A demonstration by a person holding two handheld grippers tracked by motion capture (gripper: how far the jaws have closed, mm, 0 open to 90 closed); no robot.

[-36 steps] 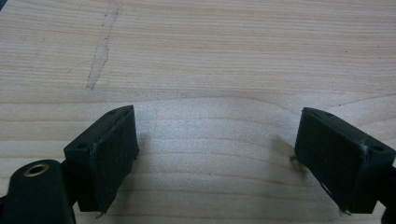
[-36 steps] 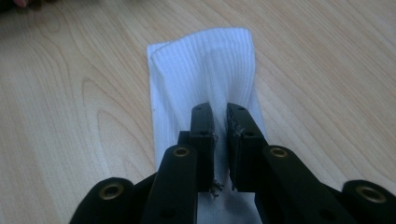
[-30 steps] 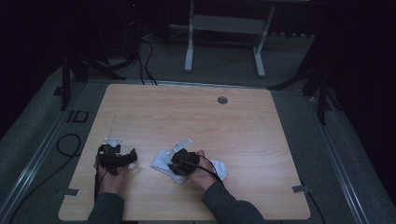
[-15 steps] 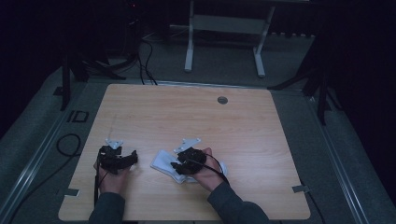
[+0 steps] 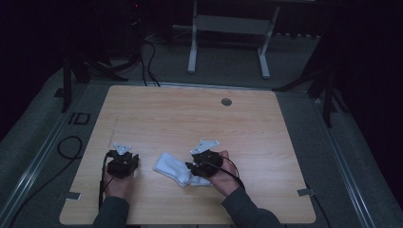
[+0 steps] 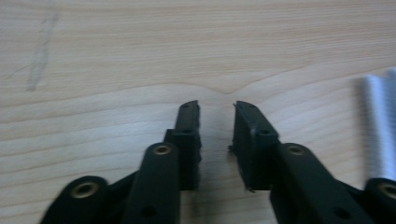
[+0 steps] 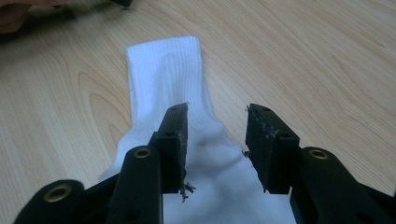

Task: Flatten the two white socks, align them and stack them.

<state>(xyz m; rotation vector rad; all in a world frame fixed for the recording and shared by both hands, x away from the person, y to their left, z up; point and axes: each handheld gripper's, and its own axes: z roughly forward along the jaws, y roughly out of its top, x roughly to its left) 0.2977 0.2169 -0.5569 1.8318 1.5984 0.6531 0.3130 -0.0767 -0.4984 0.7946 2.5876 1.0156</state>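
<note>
A white ribbed sock (image 5: 174,168) lies flat on the wooden table (image 5: 190,118) near its front edge, between my two hands. In the right gripper view the sock (image 7: 168,84) stretches away from the jaws, cuff end farthest. My right gripper (image 7: 215,123) is open just above the sock's bunched near end, nothing held between its jaws. In the high view the right gripper (image 5: 192,167) sits at the sock's right end. My left gripper (image 6: 216,119) is open over bare wood, with the sock's ribbed edge (image 6: 378,126) off to its right. The left gripper (image 5: 122,161) rests left of the sock.
A round grommet hole (image 5: 226,101) sits near the table's far edge. A metal stand (image 5: 228,33) and cables (image 5: 147,57) are on the dark floor beyond the table. A cable loop (image 5: 69,147) lies on the floor at the left.
My right gripper has shifted right and back off the sock toward its right end, uncovering more of the sock. The left gripper has barely moved.
</note>
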